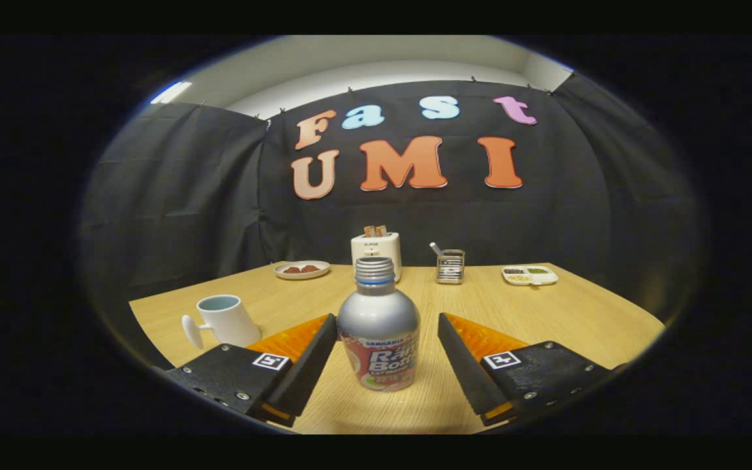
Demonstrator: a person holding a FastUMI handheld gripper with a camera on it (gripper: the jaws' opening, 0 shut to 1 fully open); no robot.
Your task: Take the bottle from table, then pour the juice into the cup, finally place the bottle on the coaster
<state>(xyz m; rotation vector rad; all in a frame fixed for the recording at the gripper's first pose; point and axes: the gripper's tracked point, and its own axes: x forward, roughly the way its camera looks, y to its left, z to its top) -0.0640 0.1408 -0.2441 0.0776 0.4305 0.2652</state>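
Observation:
A silver bottle point(378, 323) with a ribbed cap and a pink and white label stands upright on the wooden table point(565, 313). It sits between my two fingers, with a gap on each side. My gripper point(387, 329) is open and touches nothing. A white cup point(227, 320) with its handle turned to the left stands to the left of the bottle, just beyond my left finger point(311, 362). My right finger point(464, 362) is level with the bottle's body.
At the back of the table stand a white toaster point(376, 251) with bread in it, a plate point(301, 269) with brownish pieces, a glass holder point(450, 266) with a utensil and a small divided dish point(530, 275). Bare wood lies to the right.

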